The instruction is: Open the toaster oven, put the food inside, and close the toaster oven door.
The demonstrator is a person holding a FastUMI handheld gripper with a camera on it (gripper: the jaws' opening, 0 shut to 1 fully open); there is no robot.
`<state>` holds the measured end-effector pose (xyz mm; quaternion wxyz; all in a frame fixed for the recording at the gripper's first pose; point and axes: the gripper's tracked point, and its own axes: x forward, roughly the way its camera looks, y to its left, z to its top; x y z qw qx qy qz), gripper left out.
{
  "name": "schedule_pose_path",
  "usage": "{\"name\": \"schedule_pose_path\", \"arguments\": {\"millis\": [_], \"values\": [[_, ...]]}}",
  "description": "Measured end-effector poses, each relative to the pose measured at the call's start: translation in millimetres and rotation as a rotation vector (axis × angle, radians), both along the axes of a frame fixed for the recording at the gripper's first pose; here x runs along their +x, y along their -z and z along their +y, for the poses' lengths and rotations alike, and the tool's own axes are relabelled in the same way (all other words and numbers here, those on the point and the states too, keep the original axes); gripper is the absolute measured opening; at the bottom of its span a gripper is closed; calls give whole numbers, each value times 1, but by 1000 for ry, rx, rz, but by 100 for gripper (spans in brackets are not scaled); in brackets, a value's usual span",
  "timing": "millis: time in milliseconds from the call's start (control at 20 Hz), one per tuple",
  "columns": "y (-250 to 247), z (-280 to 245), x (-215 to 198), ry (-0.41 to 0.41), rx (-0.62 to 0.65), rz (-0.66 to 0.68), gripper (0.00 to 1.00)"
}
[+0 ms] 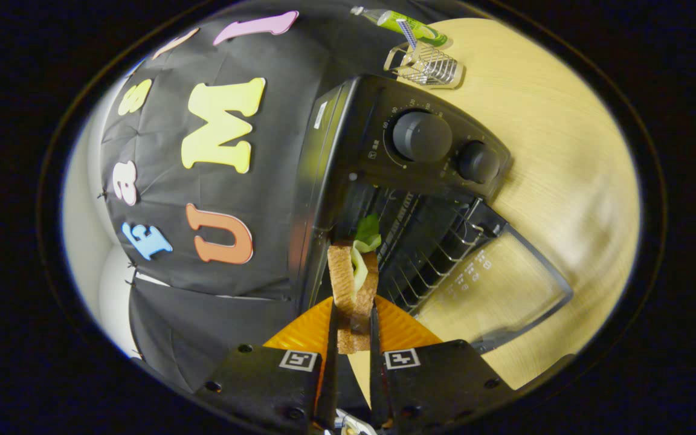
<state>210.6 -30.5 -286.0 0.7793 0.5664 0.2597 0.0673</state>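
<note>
We see the wooden table [565, 151] spreading from twelve to four o'clock, tilted in our view. On it stands the black toaster oven [348, 157], ahead of the fingers, with a larger knob [422, 136] and a smaller knob [478, 162] just beside it on the front panel. The glass door [499, 284] hangs open toward four o'clock, and the wire rack [426, 248] shows inside. At one o'clock, beyond the oven, we note a small metal rack [428, 65] and a green tube [413, 24]. Our gripper [353, 323] is clamped on the sandwich [354, 284], both fingers pressing its bread slices, the lettuce tip reaching the oven's mouth.
</note>
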Motion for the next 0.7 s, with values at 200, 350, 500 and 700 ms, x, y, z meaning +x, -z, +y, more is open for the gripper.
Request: {"name": "schedule_pose_path", "arguments": {"millis": [200, 350, 500, 700], "values": [[19, 0, 29, 72, 37, -16, 27], [26, 12, 43, 84, 75, -22, 27], [30, 25, 50, 61, 59, -14, 28], [38, 45, 51, 11, 28, 25, 38]]}}
